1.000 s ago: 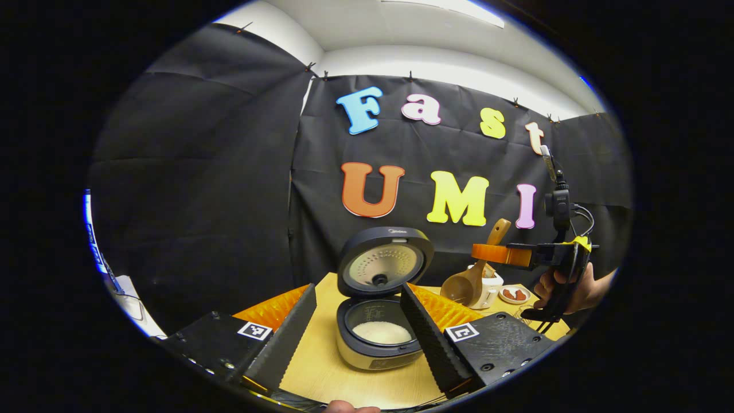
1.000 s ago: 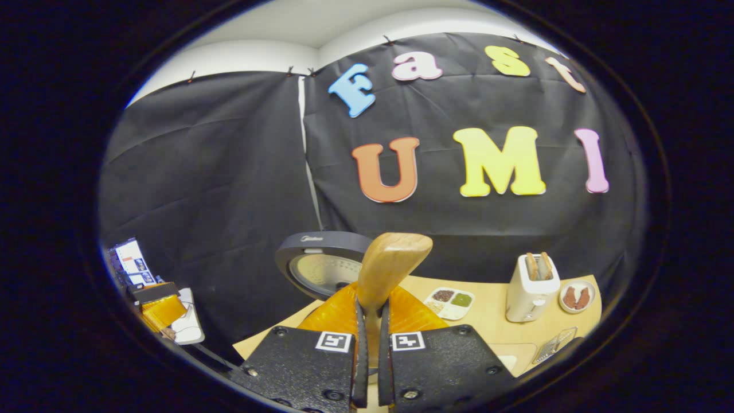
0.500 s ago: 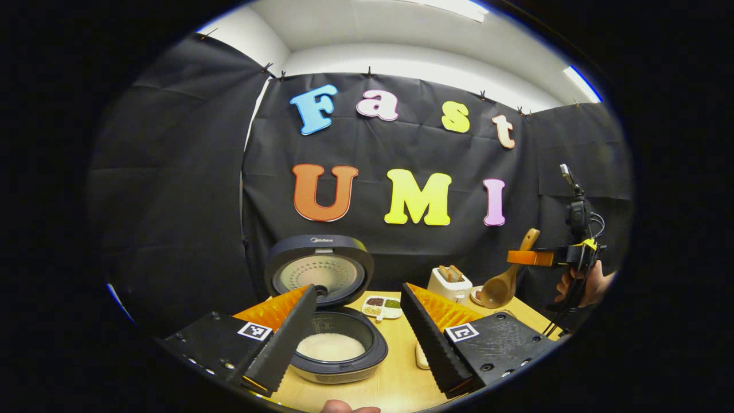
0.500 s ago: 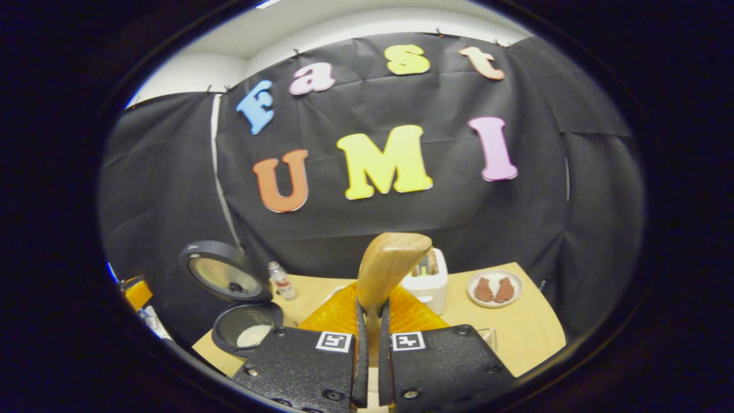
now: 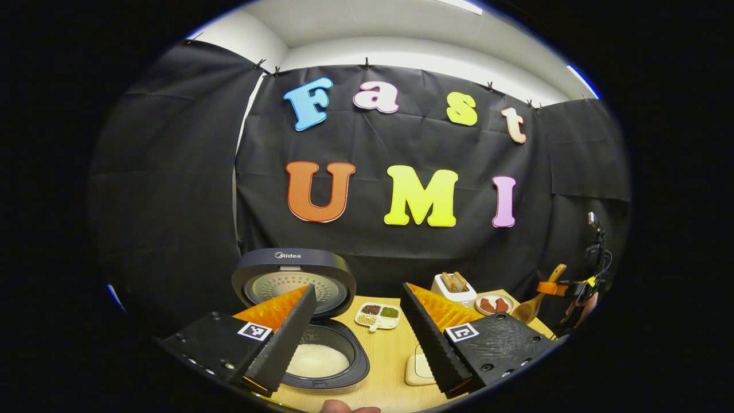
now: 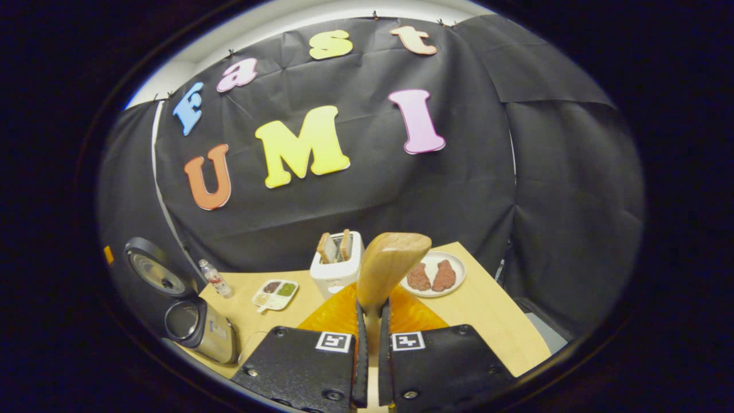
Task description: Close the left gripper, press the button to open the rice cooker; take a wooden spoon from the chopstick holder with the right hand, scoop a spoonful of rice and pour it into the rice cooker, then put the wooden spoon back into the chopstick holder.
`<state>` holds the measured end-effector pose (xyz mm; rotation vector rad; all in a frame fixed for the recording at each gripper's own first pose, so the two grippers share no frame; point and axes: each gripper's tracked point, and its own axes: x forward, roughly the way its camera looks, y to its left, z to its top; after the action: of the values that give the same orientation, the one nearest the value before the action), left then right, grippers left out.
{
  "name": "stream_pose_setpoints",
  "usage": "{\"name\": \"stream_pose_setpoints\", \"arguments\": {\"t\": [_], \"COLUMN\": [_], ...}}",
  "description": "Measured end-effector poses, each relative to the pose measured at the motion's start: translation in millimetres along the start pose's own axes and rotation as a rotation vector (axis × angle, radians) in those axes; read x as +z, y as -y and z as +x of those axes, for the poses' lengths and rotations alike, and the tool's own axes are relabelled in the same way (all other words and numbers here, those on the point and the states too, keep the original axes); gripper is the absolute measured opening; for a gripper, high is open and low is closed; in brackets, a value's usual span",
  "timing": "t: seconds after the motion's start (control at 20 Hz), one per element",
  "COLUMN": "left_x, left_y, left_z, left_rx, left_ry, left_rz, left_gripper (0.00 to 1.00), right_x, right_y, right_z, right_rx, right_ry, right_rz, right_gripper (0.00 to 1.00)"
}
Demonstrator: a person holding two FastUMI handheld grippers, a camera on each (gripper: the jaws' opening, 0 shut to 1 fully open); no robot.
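The rice cooker (image 5: 321,367) stands open at the lower left of the left gripper view, lid (image 5: 293,279) raised and white rice in the pot. My left gripper (image 5: 358,289) is open above the table with nothing between its fingers, its left finger overlapping the cooker. Far right in that view, the right gripper (image 5: 549,288) holds the wooden spoon (image 5: 526,311), bowl hanging down. In the right gripper view my right gripper (image 6: 371,307) is shut on the spoon's handle (image 6: 393,264), which rises in front of the toaster. The cooker (image 6: 200,328) sits at the lower left there.
On the wooden table (image 6: 493,321) stand a white toaster (image 6: 338,265) with bread, a plate of meat pieces (image 6: 434,275), a divided seasoning dish (image 6: 275,293) and a small bottle (image 6: 215,278). A pale flat dish (image 5: 417,370) lies right of the cooker.
The right gripper has carried the spoon away from the cooker to the table's right side, toward the toaster and plate. The left gripper view has swung right; the cooker sits further left in it.
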<state>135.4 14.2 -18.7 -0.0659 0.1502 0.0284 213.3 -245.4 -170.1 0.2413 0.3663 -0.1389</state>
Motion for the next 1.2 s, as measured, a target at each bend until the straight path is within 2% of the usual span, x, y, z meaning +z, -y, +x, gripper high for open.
{"name": "stream_pose_setpoints", "arguments": {"t": [0.35,0.7,0.85,1.05,1.1,1.15,1.2], "left_x": [-8.9,-10.3,-4.5,1.5,5.0,7.4,11.4], "left_y": [14.7,10.5,6.5,-5.2,-6.6,-9.5,-13.3], "left_z": [16.1,19.9,18.0,17.3,16.5,16.1,14.9], "left_rx": [0.037,0.108,0.127,0.149,0.149,0.153,0.155], "left_ry": [-0.072,-0.101,-0.093,-0.081,-0.074,-0.065,-0.056], "left_rz": [0.009,0.007,0.002,-0.011,-0.012,-0.012,-0.013], "left_gripper": [0.95,0.95,0.95,0.95,0.84,0.95,0.95], "right_x": [-54.1,-100.9,-104.9,-100.8,-93.4,-94.4,-87.0], "right_y": [31.8,40.4,34.2,29.9,29.0,32.4,36.0], "right_z": [44.9,73.7,78.6,75.3,70.8,65.7,61.1], "right_rx": [0.000,0.008,0.027,0.035,0.032,0.022,0.003], "right_ry": [-0.065,-0.107,-0.112,-0.095,-0.076,-0.059,-0.046], "right_rz": [0.033,-0.010,-0.003,0.022,0.008,-0.005,-0.016], "right_gripper": [0.12,0.14,0.15,0.21,0.24,0.32,0.48]}}
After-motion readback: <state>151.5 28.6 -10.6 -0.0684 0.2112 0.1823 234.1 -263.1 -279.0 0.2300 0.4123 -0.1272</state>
